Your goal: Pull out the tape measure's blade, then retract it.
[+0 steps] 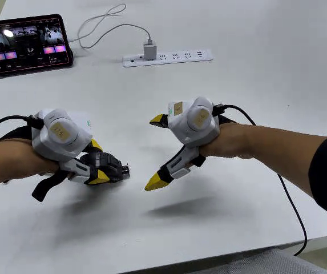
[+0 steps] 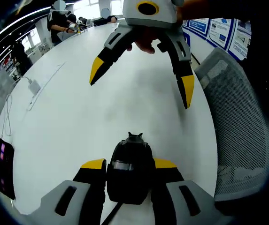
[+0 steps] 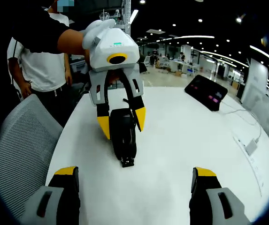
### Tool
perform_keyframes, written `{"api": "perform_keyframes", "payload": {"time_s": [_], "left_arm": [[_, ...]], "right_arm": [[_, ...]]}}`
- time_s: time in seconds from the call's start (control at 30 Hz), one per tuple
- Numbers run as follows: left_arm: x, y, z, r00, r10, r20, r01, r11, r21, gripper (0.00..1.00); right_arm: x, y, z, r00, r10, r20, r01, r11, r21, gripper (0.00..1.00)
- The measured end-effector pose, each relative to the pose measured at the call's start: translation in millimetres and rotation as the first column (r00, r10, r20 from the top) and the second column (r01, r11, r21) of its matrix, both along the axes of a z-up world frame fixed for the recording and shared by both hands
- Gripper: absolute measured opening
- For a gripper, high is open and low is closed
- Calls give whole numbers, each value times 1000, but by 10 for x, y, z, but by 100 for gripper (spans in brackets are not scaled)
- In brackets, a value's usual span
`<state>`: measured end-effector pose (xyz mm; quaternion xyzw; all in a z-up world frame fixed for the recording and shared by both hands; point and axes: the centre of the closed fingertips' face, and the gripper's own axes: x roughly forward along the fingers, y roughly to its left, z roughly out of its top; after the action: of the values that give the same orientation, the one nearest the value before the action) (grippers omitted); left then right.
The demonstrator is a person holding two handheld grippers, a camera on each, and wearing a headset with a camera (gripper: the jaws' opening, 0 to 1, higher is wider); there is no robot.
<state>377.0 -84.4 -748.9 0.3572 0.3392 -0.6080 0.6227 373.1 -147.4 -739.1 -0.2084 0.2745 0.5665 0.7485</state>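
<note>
While the left tongs [image 1: 98, 161] clamp the tape [image 2: 128, 173] steady, close the wide right tongs [image 1: 154, 152] squarely on its hook [image 3: 127, 162], pulling straight.

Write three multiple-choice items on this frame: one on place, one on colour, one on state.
1. Where is the tape measure? A lying loose; B between the left tongs; C hung up.
2. What colour is its case? A black; B red; C white.
3. How are the right tongs? A shut empty; B shut on the blade; C open.
B: the left gripper view shows it clamped between the yellow tips. A: the case is black. C: their tips stand wide apart with nothing between.
</note>
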Motion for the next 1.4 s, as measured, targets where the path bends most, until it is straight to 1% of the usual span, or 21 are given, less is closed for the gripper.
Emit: {"api": "perform_keyframes", "payload": {"time_s": [0.03, 0.1, 0.2, 0.27, 0.33, 0.37, 0.4, 0.5, 0.57, 0.63, 0.73, 0.83, 0.93, 1.0, 1.1, 1.13, 1.2, 1.27, 1.37, 1.4], "left_arm": [[-1, 1, 3, 1000, -6, -1, 6, 1000, 6, 32], [-11, 4, 1, 1000, -10, -4, 10, 1000, 19, 31], [-20, 7, 0, 1000, -22, -2, 22, 999, 28, 31], [-20, 9, -2, 1000, -30, 4, 30, 999, 29, 31], [-18, 13, -8, 999, -39, 14, 38, 999, 27, 31], [-12, 11, -10, 999, -35, 14, 34, 999, 26, 30], [-11, 16, -14, 1000, -24, 8, 24, 999, 28, 31], [-14, 16, -19, 999, -38, 11, 37, 999, 35, 30], [-13, 16, -21, 999, -39, 8, 39, 999, 34, 30], [-9, 16, -26, 999, -39, 8, 39, 999, 32, 31], [-1, 16, -33, 999, -35, 6, 35, 999, 28, 31], [20, 17, -43, 1000, -28, 10, 28, 999, 17, 31], [23, 16, -41, 1000, -24, 14, 24, 1000, 7, 31], [26, 13, -42, 1000, -24, 14, 24, 1000, 7, 31], [18, 12, -43, 1000, -28, 14, 28, 1000, 14, 31], [17, 12, -44, 999, -29, 14, 29, 999, 14, 31], [14, 12, -44, 999, -29, 13, 29, 1000, 13, 31], [12, 10, -43, 1000, -28, 13, 28, 1000, 11, 31], [9, 9, -43, 1000, -29, 12, 29, 1000, 11, 31], [9, 9, -43, 1000, -28, 11, 28, 1000, 11, 31]], "right_arm": [[-1, 15, -21, 1000, 0, -7, 0, 1000, -4, 98], [-5, 41, -46, 1000, 8, -11, -8, 1000, -13, 89], [13, 85, -74, 1000, 13, -11, -13, 1000, -13, 87], [18, 106, -83, 1000, 29, 11, -28, 999, -16, 84], [4, 169, -79, 999, 44, 18, -44, 999, 14, 91], [20, 171, -97, 997, 68, 47, -67, 998, -11, 89], [34, 174, -108, 996, 73, 57, -72, 997, -23, 83], [51, 211, -140, 997, 73, 41, -72, 997, -19, 76], [60, 217, -168, 995, 87, 53, -85, 996, -38, 70], [53, 234, -203, 993, 103, 54, -100, 994, -49, 62], [34, 270, -243, 992, 118, 43, -116, 992, -56, 51], [13, 303, -305, 991, 133, 25, -131, 989, -64, 41], [-2, 342, -360, 991, 136, 5, -136, 988, -67, 37], [-13, 380, -381, 990, 138, -5, -138, 989, -58, 35], [-19, 417, -428, 990, 142, -7, -142, 988, -66, 28], [-16, 424, -437, 989, 150, 0, -150, 986, -73, 26], [-19, 452, -444, 988, 152, -3, -152, 986, -71, 25], [-32, 458, -476, 986, 164, 1, -164, 983, -87, 21], [-24, 441, -513, 987, 161, 0, -160, 982, -103, 15], [-34, 448, -515, 986, 164, -6, -164, 981, -100, 14]]}}
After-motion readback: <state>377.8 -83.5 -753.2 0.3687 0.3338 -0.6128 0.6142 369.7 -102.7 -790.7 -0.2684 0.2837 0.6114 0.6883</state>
